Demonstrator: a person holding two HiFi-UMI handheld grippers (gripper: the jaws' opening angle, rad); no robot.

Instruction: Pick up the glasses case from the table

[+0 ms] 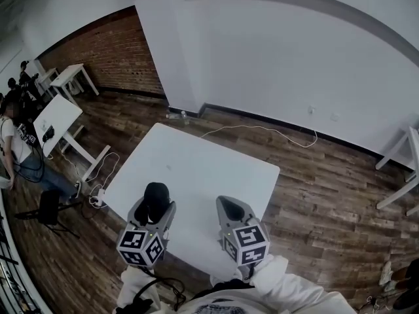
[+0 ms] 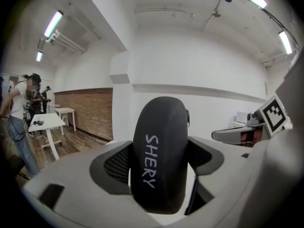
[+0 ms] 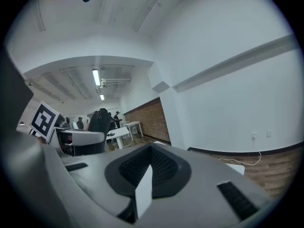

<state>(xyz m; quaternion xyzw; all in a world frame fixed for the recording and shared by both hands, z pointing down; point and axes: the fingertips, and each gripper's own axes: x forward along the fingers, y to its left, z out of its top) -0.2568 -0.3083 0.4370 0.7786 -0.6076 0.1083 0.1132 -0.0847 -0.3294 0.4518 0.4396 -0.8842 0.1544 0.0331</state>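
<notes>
The glasses case [image 1: 156, 198] is a black, rounded hard case with white lettering, and it fills the middle of the left gripper view [image 2: 159, 151]. My left gripper [image 1: 155, 207] is shut on it and holds it up off the white table [image 1: 196, 165], above the near edge, with the case standing on end between the jaws. My right gripper [image 1: 230, 209] hovers beside it to the right over the same edge, jaws together and nothing in them [image 3: 145, 175]. In the right gripper view the case [image 3: 100, 120] shows as a dark shape at the left.
A white cable [image 1: 262, 131] runs over the wood floor beyond the table. More white tables [image 1: 59, 113] and a seated person [image 1: 13, 146] are at the left by a brick wall [image 1: 111, 54]. Another white table frame [image 1: 400, 159] stands at the right.
</notes>
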